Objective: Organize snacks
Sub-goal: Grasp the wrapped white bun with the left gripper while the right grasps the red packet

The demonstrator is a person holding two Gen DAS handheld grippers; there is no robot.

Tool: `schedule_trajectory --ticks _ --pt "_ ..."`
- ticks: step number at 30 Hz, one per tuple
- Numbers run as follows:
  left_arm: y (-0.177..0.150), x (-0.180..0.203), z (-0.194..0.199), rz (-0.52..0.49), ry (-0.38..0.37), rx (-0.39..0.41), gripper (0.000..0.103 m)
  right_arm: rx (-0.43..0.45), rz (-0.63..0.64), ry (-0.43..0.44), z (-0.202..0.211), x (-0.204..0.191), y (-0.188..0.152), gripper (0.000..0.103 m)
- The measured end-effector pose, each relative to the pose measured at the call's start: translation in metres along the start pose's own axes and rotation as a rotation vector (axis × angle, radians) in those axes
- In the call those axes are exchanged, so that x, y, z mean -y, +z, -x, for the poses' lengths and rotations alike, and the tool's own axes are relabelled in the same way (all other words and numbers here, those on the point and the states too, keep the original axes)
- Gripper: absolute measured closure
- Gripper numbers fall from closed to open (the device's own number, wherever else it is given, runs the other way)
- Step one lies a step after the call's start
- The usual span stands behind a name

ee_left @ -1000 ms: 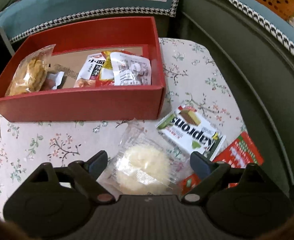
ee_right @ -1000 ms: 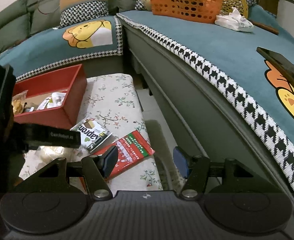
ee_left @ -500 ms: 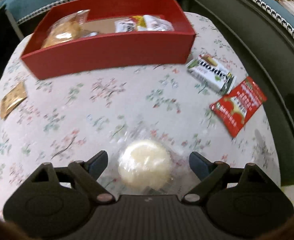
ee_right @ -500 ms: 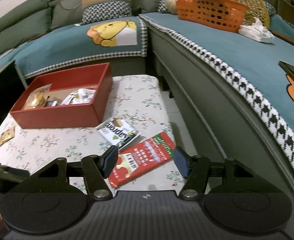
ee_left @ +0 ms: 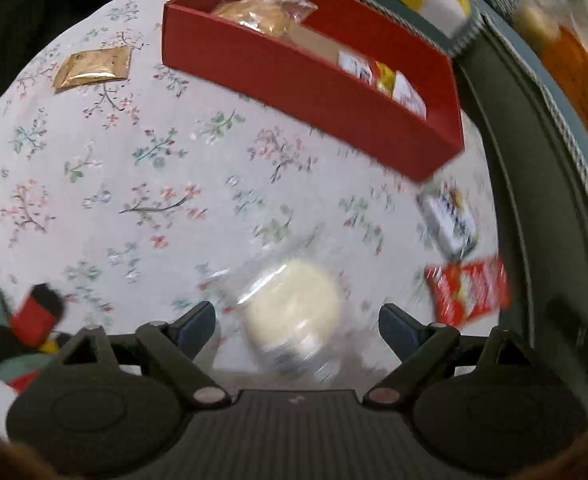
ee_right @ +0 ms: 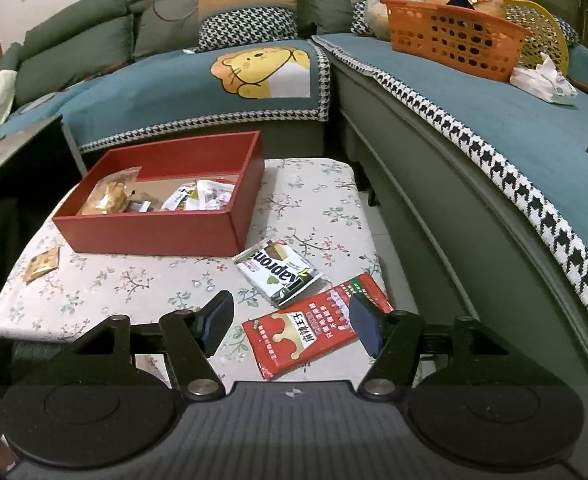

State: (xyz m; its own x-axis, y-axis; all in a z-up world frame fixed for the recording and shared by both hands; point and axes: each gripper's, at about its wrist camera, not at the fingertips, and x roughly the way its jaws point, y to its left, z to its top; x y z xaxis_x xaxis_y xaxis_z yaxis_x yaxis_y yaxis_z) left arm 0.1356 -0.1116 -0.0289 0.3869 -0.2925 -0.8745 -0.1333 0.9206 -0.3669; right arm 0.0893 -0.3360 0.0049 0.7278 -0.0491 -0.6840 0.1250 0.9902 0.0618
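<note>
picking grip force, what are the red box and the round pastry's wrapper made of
Red box: looks like matte cardboard, with thin straight walls and a brown paper-like floor inside. Round pastry's wrapper: seems thin clear plastic film, crinkled and glinting, though the left wrist view is blurred.

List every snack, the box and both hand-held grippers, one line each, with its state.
Left hand-held gripper: open, around the round cake, not closed on it.
Right hand-held gripper: open, over the red packet.
Round cake: wrapped in clear film, outside the box.
Red box: open, partly filled.
Red packet: sealed, flat on the table.
Wafer packet: sealed, beside the box.
Gold sachet: flat on the table.
</note>
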Motion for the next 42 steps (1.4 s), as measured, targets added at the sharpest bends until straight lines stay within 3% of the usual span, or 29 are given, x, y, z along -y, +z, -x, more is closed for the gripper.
schedule_trajectory --ticks 7,15,20,26,30,36,42 --pt "-0.003 0.016 -0.037 0.019 0.124 -0.070 0.010 0.013 -0.014 0.012 0.003 0.003 0.001 0.032" --pt "-0.005 -0.004 -0.023 -0.245 0.235 -0.084 0.012 -0.010 -0.003 -0.010 0.000 0.005 -0.002 0.032" --pt "-0.010 0.006 -0.020 -0.436 0.294 -0.006 0.011 -0.068 -0.051 -0.077 -0.018 0.017 -0.005 0.028" --pt "-0.004 -0.006 -0.036 -0.378 0.232 -0.057 0.009 -0.175 -0.103 -0.164 -0.049 0.029 -0.013 0.028" --pt "-0.004 -0.003 -0.029 -0.426 0.189 -0.037 0.040 -0.207 -0.148 -0.174 -0.067 0.030 -0.008 0.028" --pt "-0.004 -0.011 -0.021 -0.447 0.147 -0.035 0.041 -0.259 -0.235 -0.137 -0.090 0.018 -0.002 0.028" --pt "-0.009 -0.010 -0.021 -0.491 0.151 -0.021 0.040 -0.307 -0.289 -0.164 -0.116 0.008 -0.003 0.023"
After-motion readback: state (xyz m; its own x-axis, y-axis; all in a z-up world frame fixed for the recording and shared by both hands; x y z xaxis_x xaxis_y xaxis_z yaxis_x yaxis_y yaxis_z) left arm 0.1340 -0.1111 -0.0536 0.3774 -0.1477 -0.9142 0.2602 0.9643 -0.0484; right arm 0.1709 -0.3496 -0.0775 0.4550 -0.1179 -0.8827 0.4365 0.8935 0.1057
